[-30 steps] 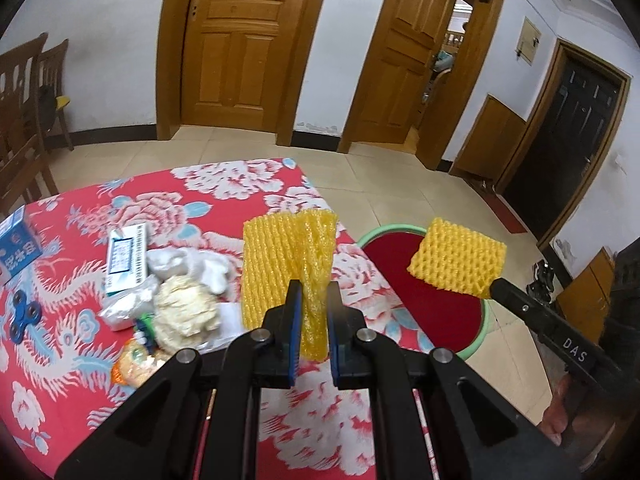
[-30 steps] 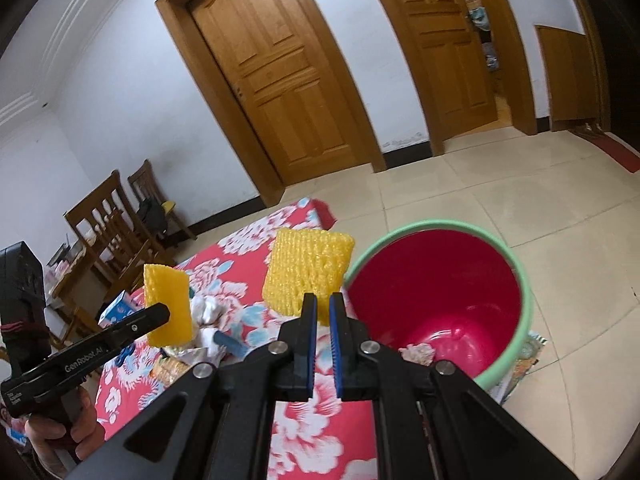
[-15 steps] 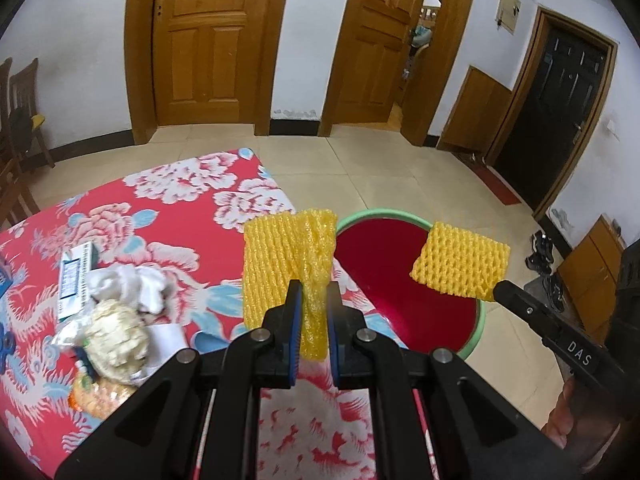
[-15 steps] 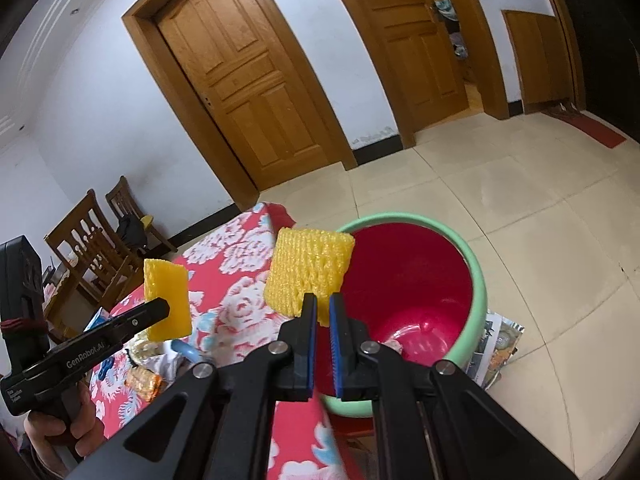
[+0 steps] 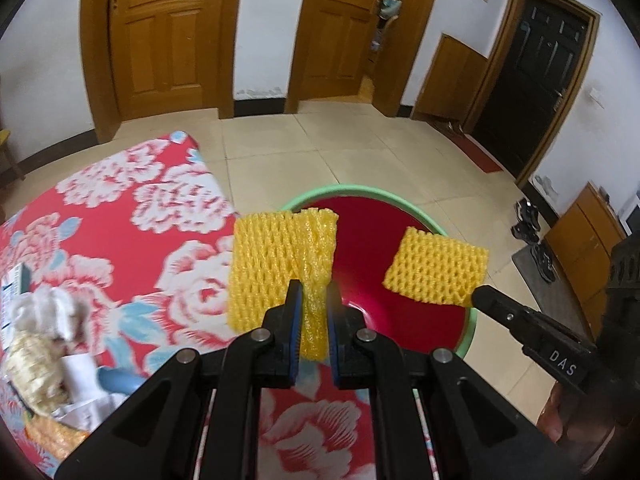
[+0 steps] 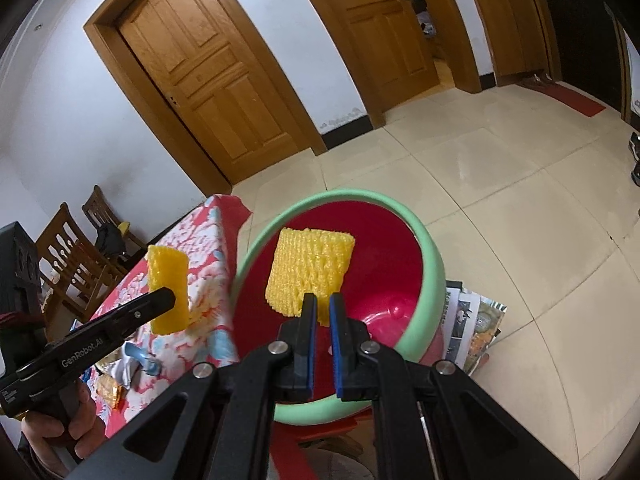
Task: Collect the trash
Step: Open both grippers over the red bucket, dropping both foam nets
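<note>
- Left gripper (image 5: 311,292): jaws nearly closed, pinching a yellow foam net sleeve (image 5: 280,264), mesh-textured, folded, at table edge w/ red floral cloth (image 5: 132,216).
- Right gripper (image 6: 323,304): jaws clamped on 2nd yellow foam net (image 6: 310,268), held over red bin w/ green rim (image 6: 434,264).

You get soft, even daylight in both views, bright with no harsh shadows. The floor tiles (image 6: 500,184) carry a pale sheen. Fisheye bending curves the door frames (image 5: 100,52), corners go black, and the trash pile (image 5: 36,344) at lower left is motion-blurred.
</note>
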`<control>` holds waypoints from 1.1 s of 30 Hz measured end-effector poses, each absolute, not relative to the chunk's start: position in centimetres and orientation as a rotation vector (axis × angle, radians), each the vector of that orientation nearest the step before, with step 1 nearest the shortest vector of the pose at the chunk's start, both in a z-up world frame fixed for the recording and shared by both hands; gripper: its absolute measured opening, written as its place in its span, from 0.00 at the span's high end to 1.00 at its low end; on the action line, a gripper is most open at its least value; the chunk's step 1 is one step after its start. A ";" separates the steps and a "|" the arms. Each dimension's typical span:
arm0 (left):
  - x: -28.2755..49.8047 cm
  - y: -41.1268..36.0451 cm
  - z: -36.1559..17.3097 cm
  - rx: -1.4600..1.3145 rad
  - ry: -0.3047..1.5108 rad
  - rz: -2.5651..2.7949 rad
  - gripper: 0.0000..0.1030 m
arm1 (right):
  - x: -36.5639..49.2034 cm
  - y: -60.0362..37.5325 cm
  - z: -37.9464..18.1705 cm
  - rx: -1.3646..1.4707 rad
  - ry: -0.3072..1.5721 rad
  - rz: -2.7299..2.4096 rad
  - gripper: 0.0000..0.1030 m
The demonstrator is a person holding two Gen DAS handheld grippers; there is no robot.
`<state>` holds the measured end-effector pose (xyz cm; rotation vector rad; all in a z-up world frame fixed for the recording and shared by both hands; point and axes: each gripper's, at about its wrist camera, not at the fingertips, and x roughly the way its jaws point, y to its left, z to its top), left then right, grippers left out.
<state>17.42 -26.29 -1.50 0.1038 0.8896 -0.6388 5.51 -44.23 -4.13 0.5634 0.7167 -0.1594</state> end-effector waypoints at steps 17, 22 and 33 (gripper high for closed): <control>18.2 -29.1 -3.9 0.111 0.961 -0.714 0.71 | 5.8 -45.1 -5.5 0.586 0.746 -0.169 0.89; 17.9 -29.2 -3.5 0.119 0.946 -0.716 0.70 | 5.4 -45.2 -5.3 0.593 0.740 -0.173 0.74; 16.4 -27.2 -1.2 0.087 0.911 -0.717 0.70 | 4.6 -44.4 -4.1 0.593 0.711 -0.165 0.59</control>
